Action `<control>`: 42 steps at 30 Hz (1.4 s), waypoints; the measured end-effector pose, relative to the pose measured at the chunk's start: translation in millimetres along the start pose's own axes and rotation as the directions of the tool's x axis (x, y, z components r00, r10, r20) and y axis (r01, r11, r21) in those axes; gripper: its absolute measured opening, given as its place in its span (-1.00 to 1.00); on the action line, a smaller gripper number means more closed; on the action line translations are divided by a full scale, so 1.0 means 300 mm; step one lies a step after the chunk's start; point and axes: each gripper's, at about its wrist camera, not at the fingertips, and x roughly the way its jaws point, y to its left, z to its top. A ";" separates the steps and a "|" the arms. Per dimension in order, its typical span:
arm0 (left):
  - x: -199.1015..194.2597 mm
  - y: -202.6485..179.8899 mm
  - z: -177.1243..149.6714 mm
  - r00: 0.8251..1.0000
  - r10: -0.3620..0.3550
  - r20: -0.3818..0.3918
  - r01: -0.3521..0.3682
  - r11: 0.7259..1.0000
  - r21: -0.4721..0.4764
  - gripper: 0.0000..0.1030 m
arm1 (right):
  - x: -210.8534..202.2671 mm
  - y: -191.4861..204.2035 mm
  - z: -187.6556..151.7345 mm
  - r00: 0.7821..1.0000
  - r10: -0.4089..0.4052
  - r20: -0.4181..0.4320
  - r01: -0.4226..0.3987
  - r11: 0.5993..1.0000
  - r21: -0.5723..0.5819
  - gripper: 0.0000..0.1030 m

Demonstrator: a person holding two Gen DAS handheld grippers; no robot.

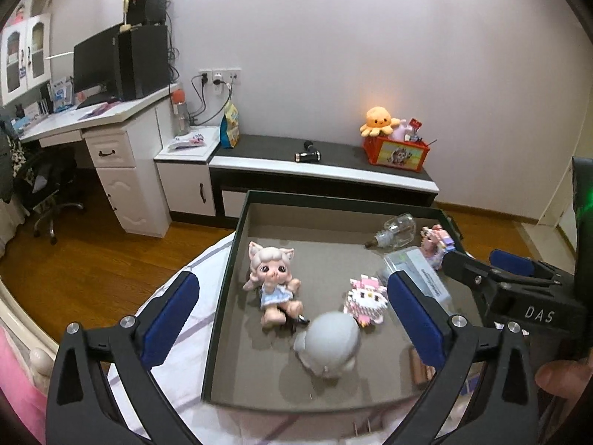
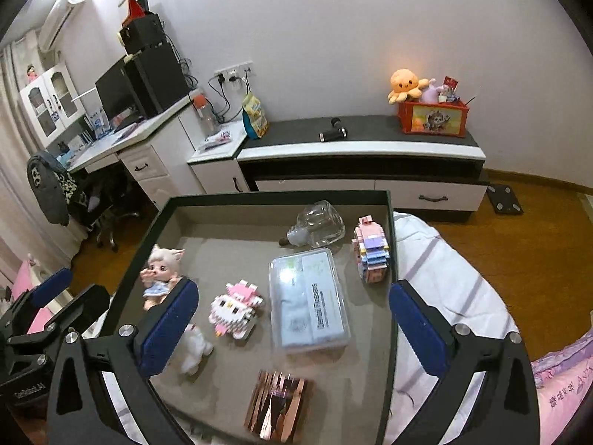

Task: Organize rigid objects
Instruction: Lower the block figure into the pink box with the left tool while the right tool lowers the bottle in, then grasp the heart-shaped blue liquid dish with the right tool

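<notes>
1. A dark-rimmed tray [image 2: 392, 244] with a grey liner lies on the bed [image 2: 456, 278]. It holds a doll [image 1: 272, 282], a glossy white figure [image 1: 330, 348], a blocky pink brick cat [image 2: 235, 309], a clear plastic case [image 2: 309, 296] and a glass bottle [image 2: 320, 224].
2. Only the right view shows the copper foil packet [image 2: 278, 404] whole.
3. Left tongs [image 1: 294, 320] and right tongs [image 2: 294, 326] both gape empty above the tray.

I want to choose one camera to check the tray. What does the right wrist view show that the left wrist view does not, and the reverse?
Only the right wrist view shows the shiny copper-coloured box whole, the label on the clear plastic case, and the block tower in full. Only the left wrist view shows the white figure unhidden and the whole doll. Both show the tray, the pink block cat, the glass bottle, and open jaws holding nothing.
</notes>
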 end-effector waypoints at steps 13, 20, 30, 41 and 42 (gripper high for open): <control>-0.306 0.009 -0.121 0.997 0.008 0.079 -0.007 1.000 -0.012 0.99 | -0.316 0.040 -0.141 0.991 -0.017 0.131 0.019 1.000 -0.016 1.00; -0.405 0.020 -0.251 0.998 0.006 0.062 -0.004 1.000 -0.028 0.99 | -0.424 0.030 -0.299 0.989 -0.031 0.147 0.032 0.999 -0.007 1.00; -0.420 0.013 -0.457 0.999 0.002 -0.047 -0.004 0.999 -0.038 0.99 | -0.432 -0.006 -0.526 0.998 -0.039 0.052 0.038 0.999 0.014 1.00; -0.414 -0.006 -0.490 0.997 0.003 -0.071 -0.004 1.000 -0.023 0.99 | -0.402 0.022 -0.577 0.999 -0.032 0.011 0.032 0.999 -0.018 1.00; -0.411 -0.005 -0.492 0.997 0.003 -0.074 -0.005 1.000 -0.023 0.99 | -0.393 0.024 -0.578 1.000 -0.029 0.003 0.029 0.999 -0.021 1.00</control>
